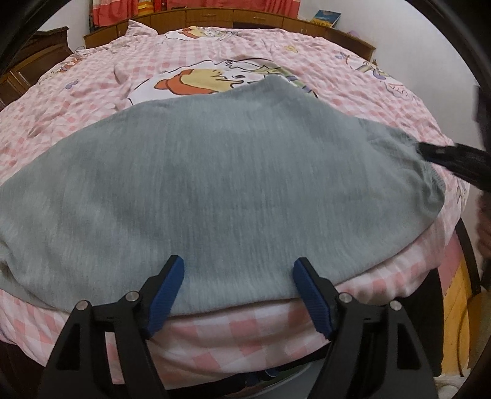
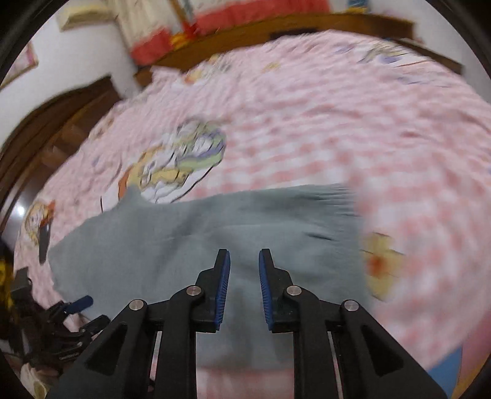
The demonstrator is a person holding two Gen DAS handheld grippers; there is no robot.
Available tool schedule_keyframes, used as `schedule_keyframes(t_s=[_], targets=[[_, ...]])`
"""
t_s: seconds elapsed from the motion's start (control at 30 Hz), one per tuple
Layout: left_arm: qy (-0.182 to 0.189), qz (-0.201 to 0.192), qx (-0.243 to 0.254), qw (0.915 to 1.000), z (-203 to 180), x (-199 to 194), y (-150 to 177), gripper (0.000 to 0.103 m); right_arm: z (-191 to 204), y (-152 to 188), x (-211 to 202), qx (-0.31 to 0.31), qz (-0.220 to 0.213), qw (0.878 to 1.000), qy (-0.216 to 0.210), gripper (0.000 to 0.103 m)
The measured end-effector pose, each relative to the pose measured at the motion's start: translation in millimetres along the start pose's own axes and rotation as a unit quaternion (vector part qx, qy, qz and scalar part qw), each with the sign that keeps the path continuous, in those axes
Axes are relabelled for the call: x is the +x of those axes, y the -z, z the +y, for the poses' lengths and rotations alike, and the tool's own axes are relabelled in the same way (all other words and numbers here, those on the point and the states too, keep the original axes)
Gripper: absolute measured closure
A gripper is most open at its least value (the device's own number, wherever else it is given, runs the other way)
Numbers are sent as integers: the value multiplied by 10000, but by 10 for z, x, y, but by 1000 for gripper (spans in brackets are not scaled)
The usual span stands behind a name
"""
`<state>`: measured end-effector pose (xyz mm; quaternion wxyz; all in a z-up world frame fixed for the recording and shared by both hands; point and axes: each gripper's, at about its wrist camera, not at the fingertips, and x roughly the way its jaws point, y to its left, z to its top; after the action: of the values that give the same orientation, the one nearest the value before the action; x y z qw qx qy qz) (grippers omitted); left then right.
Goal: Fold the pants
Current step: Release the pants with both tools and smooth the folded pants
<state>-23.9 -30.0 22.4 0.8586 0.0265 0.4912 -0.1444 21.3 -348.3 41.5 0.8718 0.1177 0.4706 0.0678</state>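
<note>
Grey pants (image 1: 221,184) lie flat across the near part of the bed, spread wide. My left gripper (image 1: 238,264) is open, its blue pads either side of the pants' near edge, holding nothing. In the right wrist view the pants (image 2: 172,239) stretch from left to centre with a ribbed end at the right. My right gripper (image 2: 244,257) is open with a narrow gap, hovering over the pants' near part, empty. It also shows in the left wrist view (image 1: 451,158) at the pants' right end. The left gripper shows in the right wrist view (image 2: 75,307) at the far left.
The bed carries a pink checked sheet (image 1: 353,76) with cartoon prints. A wooden headboard (image 1: 214,15) runs along the far side. A wooden cabinet (image 1: 33,61) stands at the left. The bed's front edge (image 1: 239,331) drops off just below the pants.
</note>
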Motion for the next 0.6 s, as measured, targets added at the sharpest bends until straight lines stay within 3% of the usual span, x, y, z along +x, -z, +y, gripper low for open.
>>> schedule_keyframes(t_s=[0.07,0.13,0.17,0.23,0.33,0.5,0.6], targets=[[47,29,-42,10000,19,17,-6,25,24,-47,248,-170,200,9977,629,89],[45,40,-8,10000,14,27,-8,25,-81,-97,338,-58,72,9929,1182,103],[33,46,15,10000,8,30,-7,25,-173,-114,338,80,-31,9912,1322,103],[23,52,57,10000,-2,37,-7,24,-329,-136,334,329,-74,9923,1193,103],[54,54,28,10000,-2,44,-8,21,-332,-130,327,162,-70,9933,1145,103],[77,123,-74,9999,74,-41,-25,21,-110,-105,206,-205,-14,9902,1378,99],[-164,109,-230,9995,229,-164,-34,21,130,-66,94,-587,-54,9884,1400,93]])
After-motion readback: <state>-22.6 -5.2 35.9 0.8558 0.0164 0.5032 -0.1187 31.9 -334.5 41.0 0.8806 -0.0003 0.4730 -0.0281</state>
